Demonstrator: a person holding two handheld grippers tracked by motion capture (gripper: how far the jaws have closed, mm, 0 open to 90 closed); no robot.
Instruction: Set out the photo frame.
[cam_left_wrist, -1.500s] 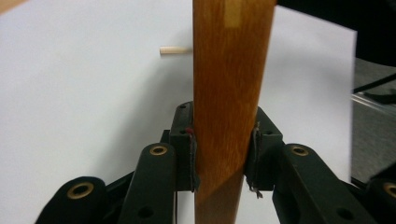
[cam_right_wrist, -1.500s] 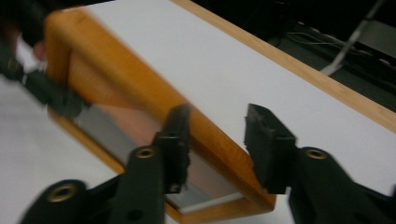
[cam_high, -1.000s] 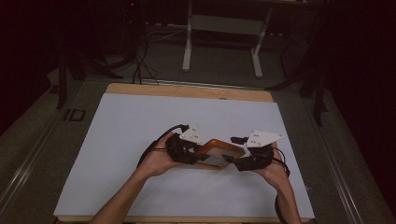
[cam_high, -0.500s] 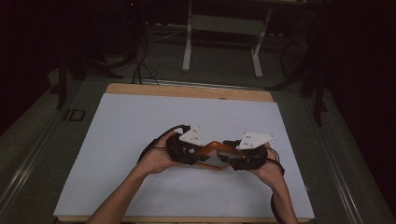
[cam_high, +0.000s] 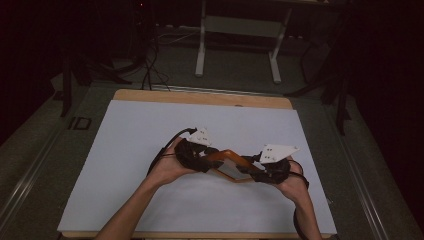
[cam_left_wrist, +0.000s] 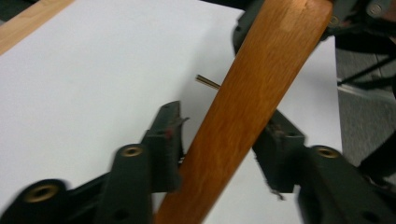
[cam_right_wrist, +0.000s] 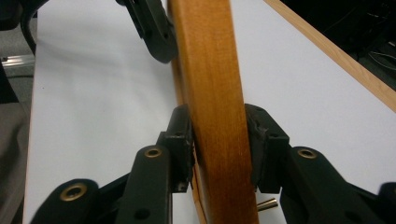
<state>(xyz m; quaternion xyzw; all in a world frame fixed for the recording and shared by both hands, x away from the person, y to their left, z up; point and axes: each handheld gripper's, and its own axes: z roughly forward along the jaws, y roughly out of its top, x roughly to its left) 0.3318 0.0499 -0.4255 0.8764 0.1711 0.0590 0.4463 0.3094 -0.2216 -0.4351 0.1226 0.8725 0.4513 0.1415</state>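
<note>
A long orange-brown wooden slat (cam_high: 231, 157) hangs just above the white table sheet (cam_high: 150, 130), held between both grippers. My left gripper (cam_high: 214, 159) grips one end, and in the left gripper view its jaws (cam_left_wrist: 217, 135) press on both sides of the slat (cam_left_wrist: 261, 70). From the other end my right gripper (cam_high: 248, 171) is shut on the same wood; the right gripper view shows its jaws (cam_right_wrist: 218, 140) clamped tight on the slat (cam_right_wrist: 205, 56). A small brass pin (cam_right_wrist: 267, 203) sticks out beside the slat, also visible as a pin (cam_left_wrist: 208, 81) past the left jaws.
The white sheet covers a wooden tabletop whose far edge (cam_high: 200, 97) shows bare. A white metal stand (cam_high: 237, 30) and dark cables (cam_high: 150, 65) lie on the floor beyond the table. A person's forearms (cam_high: 135, 210) come in from the bottom.
The hands have shifted only slightly, the right one a little nearer the front edge. Both grippers keep their hold on the slat.
</note>
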